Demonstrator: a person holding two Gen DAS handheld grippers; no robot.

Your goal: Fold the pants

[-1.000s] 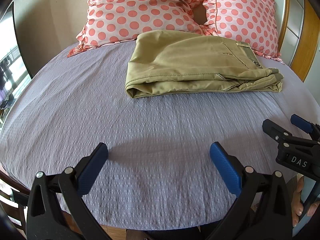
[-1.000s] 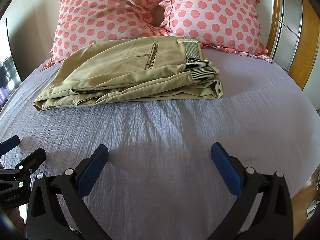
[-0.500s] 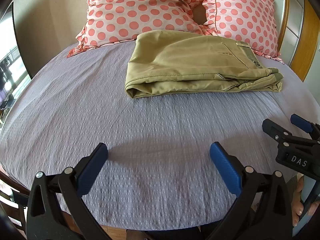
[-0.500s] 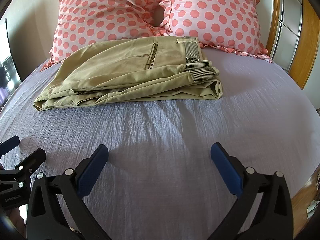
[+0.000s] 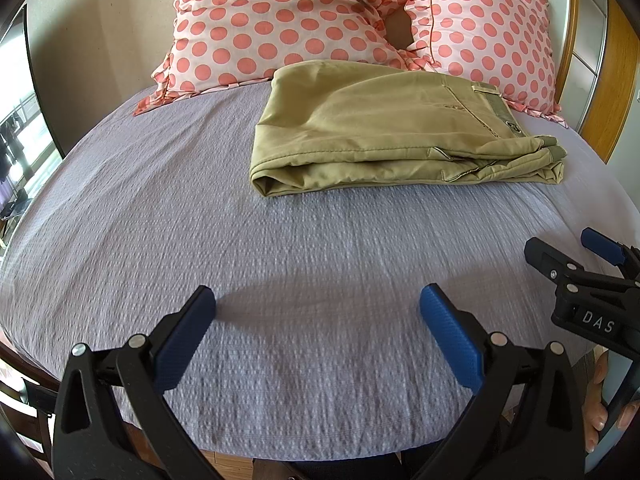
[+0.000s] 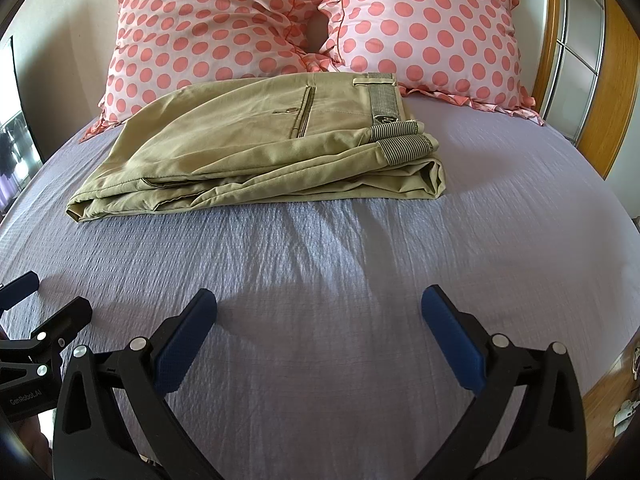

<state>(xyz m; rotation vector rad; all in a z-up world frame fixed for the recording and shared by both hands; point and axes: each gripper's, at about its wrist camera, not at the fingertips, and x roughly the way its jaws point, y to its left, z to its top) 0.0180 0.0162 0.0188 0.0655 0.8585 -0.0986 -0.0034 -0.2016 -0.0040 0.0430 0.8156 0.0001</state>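
Nothing has moved: both the left gripper (image 5: 316,320) and right gripper (image 6: 318,322) hover wide open and empty near the lilac textured bedsheet's (image 6: 360,260) front edge, apparently because the folded khaki cotton pants (image 6: 256,152) by the polka-dot pillows (image 6: 312,20) look finished.

Home bedroom: bed (image 5: 200,208), polka-dot pillows (image 6: 208,24).

Matt cloth pants (image 5: 384,136), puckered bedsheet (image 5: 280,264)

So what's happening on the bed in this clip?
A person holds a two-finger gripper in each hand above a lilac bedspread. The khaki pants already lie folded into a compact stack in front of two polka-dot pillows. The left gripper and right gripper are both open, empty and well short of the pants.
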